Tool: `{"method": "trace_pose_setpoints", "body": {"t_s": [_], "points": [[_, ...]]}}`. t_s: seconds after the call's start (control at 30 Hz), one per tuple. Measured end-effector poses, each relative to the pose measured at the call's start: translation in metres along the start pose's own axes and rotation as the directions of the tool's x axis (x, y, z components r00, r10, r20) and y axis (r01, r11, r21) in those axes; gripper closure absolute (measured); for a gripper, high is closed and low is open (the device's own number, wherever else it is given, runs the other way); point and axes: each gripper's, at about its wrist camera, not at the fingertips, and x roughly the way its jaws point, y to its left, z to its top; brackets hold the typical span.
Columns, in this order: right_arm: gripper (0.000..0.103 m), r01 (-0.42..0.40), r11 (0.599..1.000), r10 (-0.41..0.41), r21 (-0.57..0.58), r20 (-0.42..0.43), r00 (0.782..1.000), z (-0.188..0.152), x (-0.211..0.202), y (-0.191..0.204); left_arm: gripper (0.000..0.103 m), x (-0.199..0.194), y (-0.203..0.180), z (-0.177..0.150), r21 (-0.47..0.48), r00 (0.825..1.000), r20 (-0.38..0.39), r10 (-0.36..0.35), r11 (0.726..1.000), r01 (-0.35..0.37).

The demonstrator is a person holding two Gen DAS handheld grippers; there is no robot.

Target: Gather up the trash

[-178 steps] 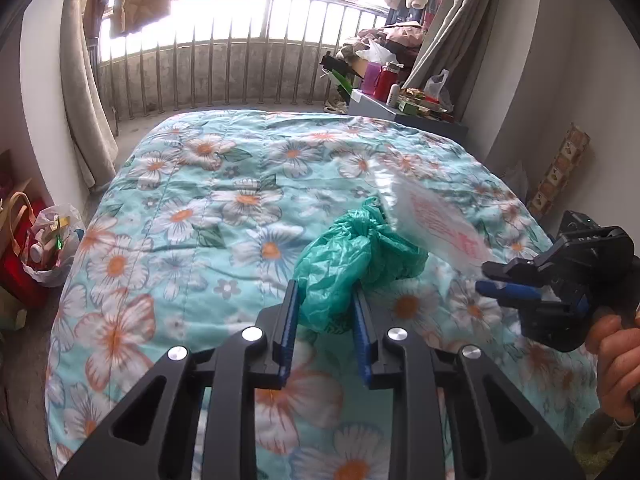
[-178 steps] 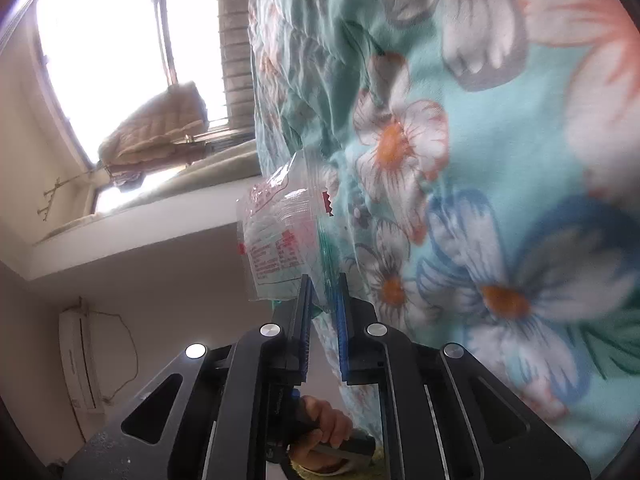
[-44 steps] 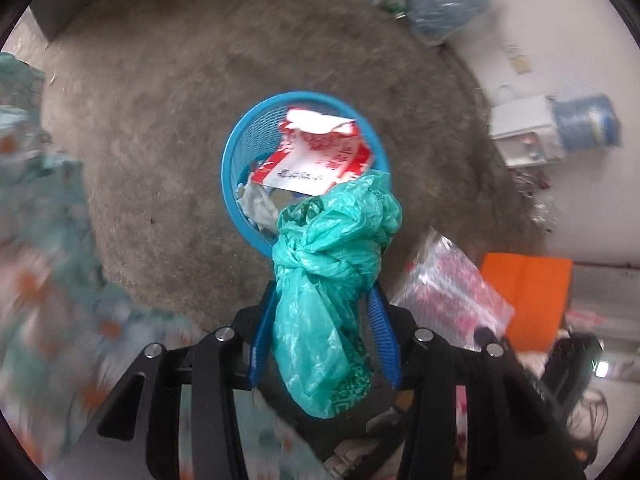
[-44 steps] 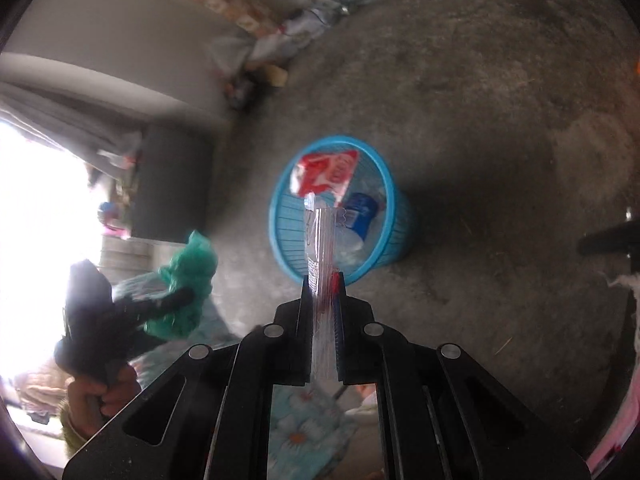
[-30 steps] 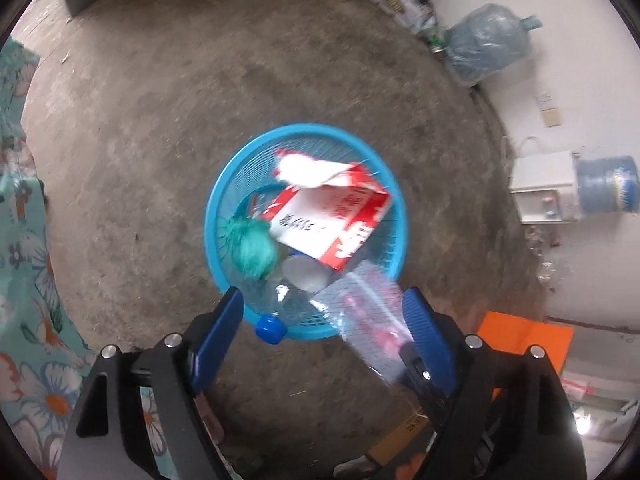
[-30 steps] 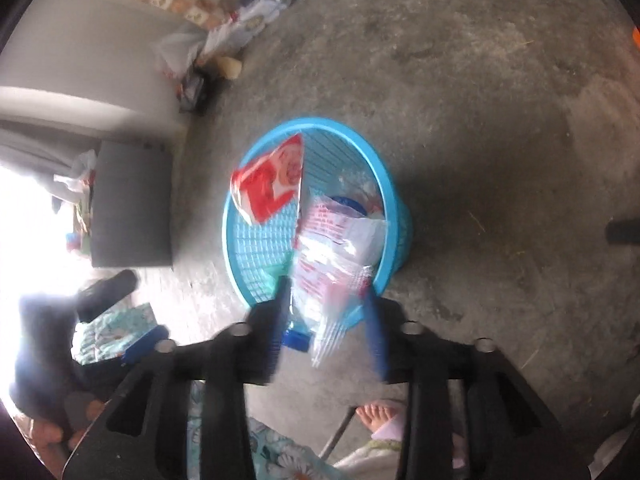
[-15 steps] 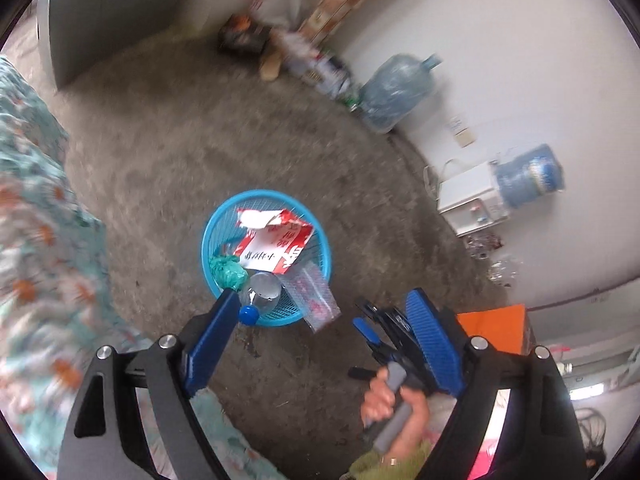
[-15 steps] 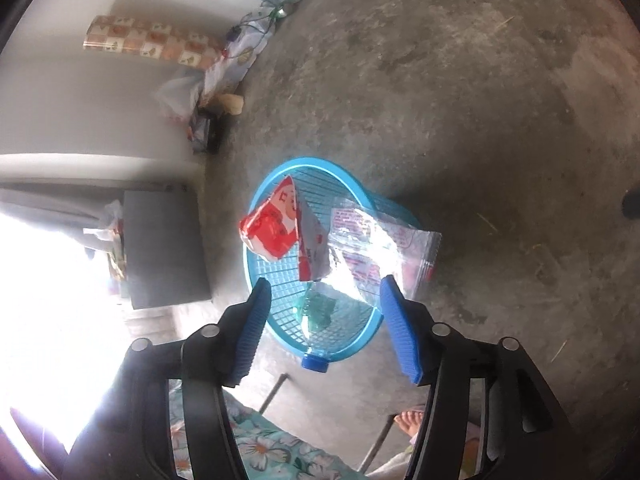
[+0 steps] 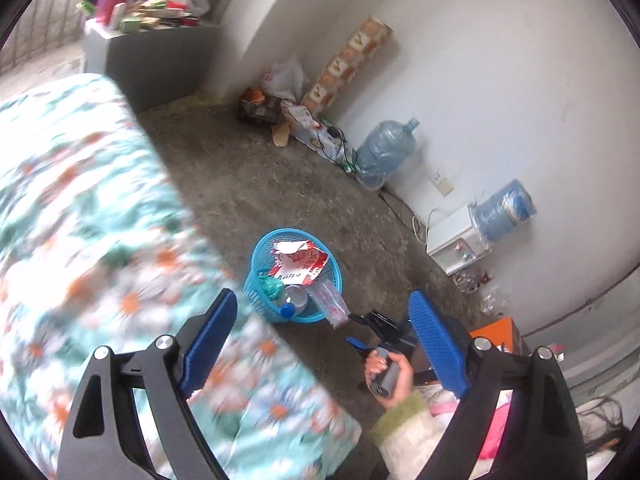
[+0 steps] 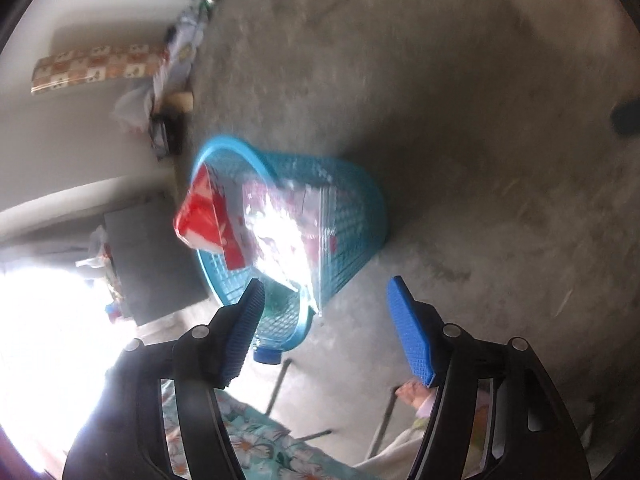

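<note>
Trash sitting in blue mesh basket (image 9: pixel 256 258) on grey concrete floor (image 9: pixel 240 184), just beside corner of floral quilt (image 9: pixel 80 220). Inside basket: red-and-white wrapper (image 9: pixel 298 266) on top, crumpled green plastic bag (image 9: pixel 270 286) at one side, clear bottle with blue cap (image 9: pixel 294 300) near rim. Clear zip bag with pink print (image 9: pixel 330 306) draped over rim, half in and half hanging outside; from right wrist view, same zip bag (image 10: pixel 280 232) glaring with reflected light next to red wrapper (image 10: pixel 204 212). Left gripper (image 9: pixel 324 332) spread wide, nothing between blue pads, up above basket and quilt edge. Right gripper (image 10: pixel 324 320) with jaws just opening further, spread apart and empty, zip bag lying beyond fingertips and not touched; also visible in left view, right gripper (image 9: pixel 360 330) low next to basket, held by hand (image 9: pixel 386 374) in a green-cuffed sleeve. Along white wall: two water jugs, one (image 9: pixel 384 154) standing on floor, other (image 9: pixel 504 210) tilted on a small white dispenser (image 9: pixel 452 240).
</note>
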Motion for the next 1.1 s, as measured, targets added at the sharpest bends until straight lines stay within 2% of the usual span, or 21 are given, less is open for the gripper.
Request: {"method": "trace_pose_setpoints", "body": {"t_s": [0.07,0.1,0.13,0.17,0.2,0.3,0.43,0.47,0.53,0.57,0.6,0.67,0.7,0.73,0.77,0.83,0.87,0.93,1.1], "points": [[0.048,-0.030,1.000,0.030,0.000,-0.022,0.999,0.002,0.012,0.008,0.017,-0.018,0.011,-0.007,-0.027,0.999,0.027,0.018,0.999,-0.018],[0.061,-0.013,1.000,0.013,-0.010,-0.019,1.000,0.002,0.015,0.012,0.017,-0.028,0.017,-0.011,-0.041,0.998,0.048,0.039,0.998,-0.037],[0.081,0.018,0.999,-0.018,-0.026,-0.010,1.000,0.003,0.016,0.016,0.017,-0.039,0.023,-0.014,-0.053,0.996,0.068,0.057,0.997,-0.054],[0.090,0.052,0.998,-0.052,-0.045,0.002,0.999,0.002,0.016,0.022,0.017,-0.049,0.028,-0.015,-0.063,0.994,0.085,0.072,0.996,-0.067],[0.092,0.083,0.994,-0.082,-0.073,0.022,0.996,0.002,0.013,0.030,0.017,-0.059,0.033,-0.017,-0.075,0.991,0.103,0.088,0.994,-0.081],[0.096,0.146,0.970,-0.127,-0.194,0.106,0.986,-0.006,0.002,0.056,0.017,-0.086,0.051,-0.026,-0.122,0.984,0.136,0.116,0.988,-0.100],[0.098,0.266,0.897,-0.184,-0.353,0.248,0.951,-0.022,-0.016,0.092,0.017,-0.111,0.072,-0.040,-0.182,0.972,0.166,0.166,0.974,-0.136],[0.098,0.315,0.863,-0.206,-0.394,0.293,0.934,-0.026,-0.019,0.102,0.017,-0.115,0.074,-0.043,-0.186,0.967,0.174,0.185,0.971,-0.152],[0.098,0.456,0.761,-0.280,-0.462,0.400,0.873,-0.038,-0.018,0.120,0.017,-0.123,0.077,-0.050,-0.192,0.954,0.194,0.227,0.963,-0.190],[0.097,0.507,0.713,-0.310,-0.485,0.431,0.847,-0.042,-0.013,0.126,0.017,-0.127,0.078,-0.053,-0.193,0.949,0.205,0.239,0.961,-0.200],[0.094,0.541,0.670,-0.337,-0.509,0.440,0.832,-0.046,-0.004,0.130,0.017,-0.131,0.080,-0.056,-0.195,0.944,0.216,0.249,0.958,-0.209],[0.091,0.535,0.624,-0.375,-0.570,0.382,0.845,-0.050,0.017,0.130,0.017,-0.138,0.081,-0.061,-0.194,0.935,0.236,0.266,0.955,-0.223],[0.090,0.538,0.608,-0.392,-0.584,0.368,0.843,-0.052,0.024,0.129,0.016,-0.141,0.082,-0.063,-0.195,0.931,0.242,0.272,0.954,-0.228],[0.082,0.545,0.591,-0.410,-0.595,0.360,0.838,-0.055,0.029,0.128,0.016,-0.143,0.082,-0.065,-0.196,0.927,0.249,0.280,0.952,-0.235],[0.076,0.544,0.588,-0.416,-0.598,0.354,0.838,-0.054,0.029,0.127,0.015,-0.144,0.081,-0.067,-0.192,0.925,0.253,0.284,0.952,-0.240],[0.052,0.520,0.628,-0.400,-0.579,0.333,0.854,-0.055,0.022,0.125,0.014,-0.145,0.078,-0.069,-0.177,0.919,0.264,0.293,0.951,-0.252],[0.049,0.487,0.668,-0.367,-0.563,0.321,0.873,-0.057,0.011,0.122,0.014,-0.146,0.075,-0.070,-0.164,0.914,0.274,0.300,0.951,-0.263],[0.045,0.457,0.700,-0.335,-0.548,0.313,0.889,-0.059,-0.005,0.124,0.012,-0.147,0.067,-0.072,-0.136,0.905,0.291,0.310,0.950,-0.282],[0.043,0.397,0.722,-0.250,-0.566,0.321,0.913,-0.087,-0.057,0.133,0.008,-0.146,0.047,-0.079,-0.076,0.887,0.339,0.313,0.949,-0.306]]}}
